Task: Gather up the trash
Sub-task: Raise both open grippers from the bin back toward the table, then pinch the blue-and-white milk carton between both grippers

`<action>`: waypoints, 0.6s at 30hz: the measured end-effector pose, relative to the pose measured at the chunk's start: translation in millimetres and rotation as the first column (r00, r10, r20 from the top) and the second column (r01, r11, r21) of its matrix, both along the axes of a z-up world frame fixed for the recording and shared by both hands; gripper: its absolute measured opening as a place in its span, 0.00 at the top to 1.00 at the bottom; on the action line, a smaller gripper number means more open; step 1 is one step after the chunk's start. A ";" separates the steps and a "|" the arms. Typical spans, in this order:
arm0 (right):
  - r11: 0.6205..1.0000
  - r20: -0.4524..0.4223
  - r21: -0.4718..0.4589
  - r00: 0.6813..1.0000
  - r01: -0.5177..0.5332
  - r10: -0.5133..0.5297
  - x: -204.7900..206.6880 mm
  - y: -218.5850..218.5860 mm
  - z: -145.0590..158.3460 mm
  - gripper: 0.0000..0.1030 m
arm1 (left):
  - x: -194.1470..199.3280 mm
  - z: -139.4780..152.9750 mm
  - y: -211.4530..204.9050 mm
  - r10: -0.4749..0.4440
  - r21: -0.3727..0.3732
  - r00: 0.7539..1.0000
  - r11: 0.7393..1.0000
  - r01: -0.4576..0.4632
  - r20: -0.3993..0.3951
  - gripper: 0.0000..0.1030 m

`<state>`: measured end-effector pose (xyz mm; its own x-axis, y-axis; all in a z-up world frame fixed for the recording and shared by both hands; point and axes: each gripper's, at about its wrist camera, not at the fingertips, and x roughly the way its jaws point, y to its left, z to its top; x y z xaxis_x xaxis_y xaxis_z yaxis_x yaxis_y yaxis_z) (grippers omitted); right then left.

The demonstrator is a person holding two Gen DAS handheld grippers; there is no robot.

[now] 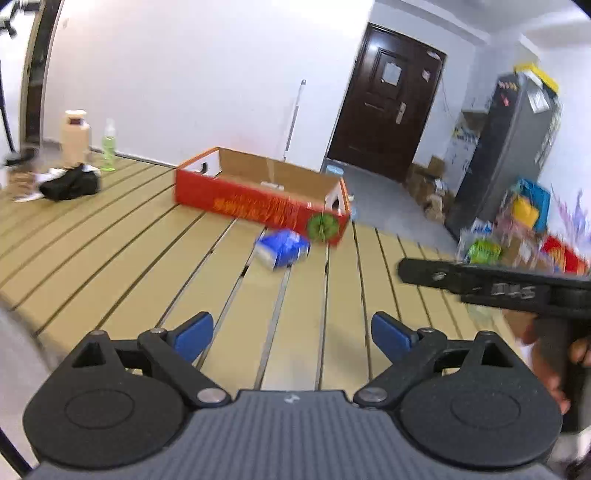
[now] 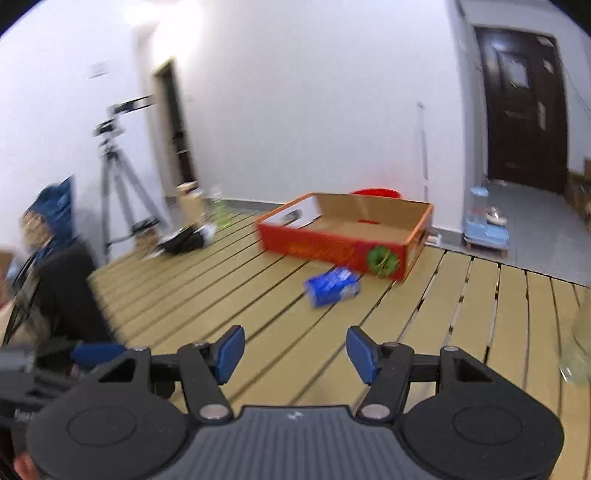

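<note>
Lying well ahead of both jaw gaps — blue packet (image 1: 282,248) beside red box (image 1: 258,199)

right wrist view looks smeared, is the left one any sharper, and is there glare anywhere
Left wrist view: motion blur smears the red box print and blue packet, worst at the right edge; the left tool stays crisp. Right wrist view: blurrier overall, tripod and left edge streaked, with a blown-out glare patch on the wall. Both bend the slats fisheye-style.
</note>
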<state>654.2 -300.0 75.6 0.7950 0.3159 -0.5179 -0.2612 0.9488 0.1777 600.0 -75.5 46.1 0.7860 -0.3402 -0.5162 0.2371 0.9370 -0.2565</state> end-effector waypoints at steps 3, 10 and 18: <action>0.998 -0.037 0.048 0.998 0.048 -0.046 88.6 -5.2 -18.5 0.46 | 74.5 -12.3 -11.8 0.023 -0.021 1.000 1.000 -0.023 0.000 0.31; 0.993 -0.178 0.072 0.981 0.097 -0.083 207.9 7.4 -93.1 0.71 | 202.6 -68.7 -21.6 0.084 -0.092 0.983 0.991 -0.100 -0.162 0.50; 0.966 -0.271 0.250 0.963 0.070 0.000 222.1 -9.9 -120.7 0.81 | 222.6 -102.5 -13.4 0.032 -0.243 0.969 0.965 -0.094 -0.246 0.59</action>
